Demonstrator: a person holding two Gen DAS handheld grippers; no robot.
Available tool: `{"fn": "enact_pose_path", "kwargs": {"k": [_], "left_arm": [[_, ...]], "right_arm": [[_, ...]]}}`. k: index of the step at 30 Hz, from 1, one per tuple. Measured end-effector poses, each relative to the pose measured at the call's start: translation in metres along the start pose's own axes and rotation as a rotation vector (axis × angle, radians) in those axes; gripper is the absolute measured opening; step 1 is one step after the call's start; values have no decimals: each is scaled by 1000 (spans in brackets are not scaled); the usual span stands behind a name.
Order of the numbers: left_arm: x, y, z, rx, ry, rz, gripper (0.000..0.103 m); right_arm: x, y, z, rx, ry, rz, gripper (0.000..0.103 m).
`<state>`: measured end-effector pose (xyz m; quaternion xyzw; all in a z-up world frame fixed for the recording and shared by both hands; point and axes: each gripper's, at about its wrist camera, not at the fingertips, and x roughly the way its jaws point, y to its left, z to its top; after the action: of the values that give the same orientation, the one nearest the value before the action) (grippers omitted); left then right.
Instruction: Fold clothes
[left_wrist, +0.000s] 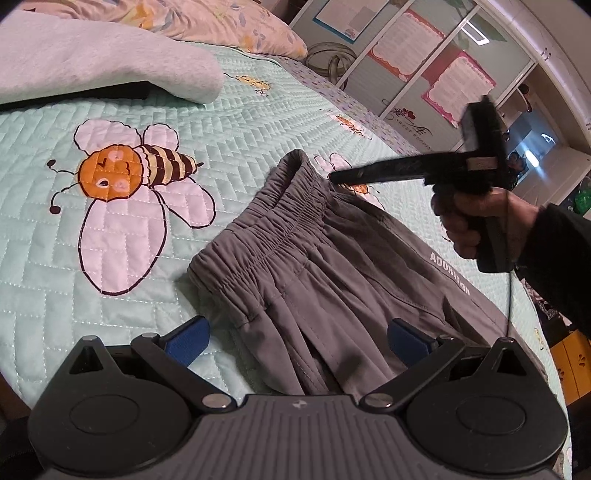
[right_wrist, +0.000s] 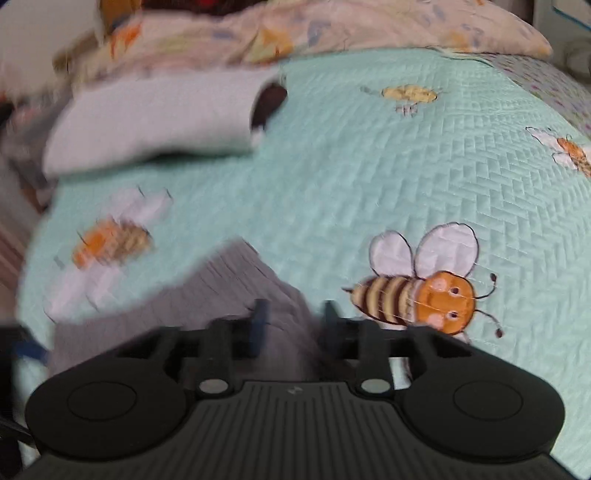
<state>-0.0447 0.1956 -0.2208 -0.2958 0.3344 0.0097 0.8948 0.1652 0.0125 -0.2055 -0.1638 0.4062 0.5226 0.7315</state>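
Grey trousers (left_wrist: 332, 266) with a gathered elastic waistband lie flat on the mint quilt (left_wrist: 37, 221). My left gripper (left_wrist: 297, 341) hangs wide open over their near end, the left blue pad above quilt, the right above grey cloth, neither touching. A hand in a dark sleeve holds my right gripper (left_wrist: 332, 177) side-on, its tips at the far corner of the waistband. In the blurred right wrist view the right gripper (right_wrist: 295, 319) has its fingers apart, with the grey trousers (right_wrist: 236, 280) showing in the gap and below; no pad visibly presses on them.
A folded pale plush blanket (left_wrist: 110, 62) and a floral pillow (left_wrist: 221, 22) lie at the head of the bed. Embroidered bees (left_wrist: 129, 170) mark the quilt. The bed's edge runs along the right, with a poster-covered wardrobe (left_wrist: 443, 74) beyond it.
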Motion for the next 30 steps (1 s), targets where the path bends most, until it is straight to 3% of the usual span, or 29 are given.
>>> {"fn": "enact_pose_path", "kwargs": {"k": [1, 2, 5, 8, 10, 13, 18, 20, 26, 30], "left_arm": [[0, -1, 0, 2, -1, 2, 102], [0, -1, -1, 4, -1, 4, 102], [-1, -2, -1, 6, -3, 5, 102], [-2, -2, -2, 3, -5, 5, 102], [-2, -3, -2, 8, -5, 7, 102], [-3, -2, -1, 4, -7, 2, 102], [-3, 1, 0, -13, -6, -9, 102], [-2, 4, 1, -33, -2, -21, 102], [6, 17, 16, -173, 21, -52, 102], [21, 7, 28, -196, 75, 26, 102]], "right_arm": [[-4, 6, 2, -5, -26, 13, 63], [-4, 13, 4, -23, -34, 13, 67], [12, 31, 6, -75, 5, 17, 66], [36, 41, 3, -109, 41, 15, 58], [41, 37, 4, -55, 0, -27, 55], [22, 36, 5, 73, -100, -18, 52], [-18, 91, -25, 17, -100, 21, 53], [-35, 112, -44, 21, -105, -20, 53], [-106, 122, -119, 318, -273, -148, 55], [-146, 129, -175, 515, -337, -169, 56]]}}
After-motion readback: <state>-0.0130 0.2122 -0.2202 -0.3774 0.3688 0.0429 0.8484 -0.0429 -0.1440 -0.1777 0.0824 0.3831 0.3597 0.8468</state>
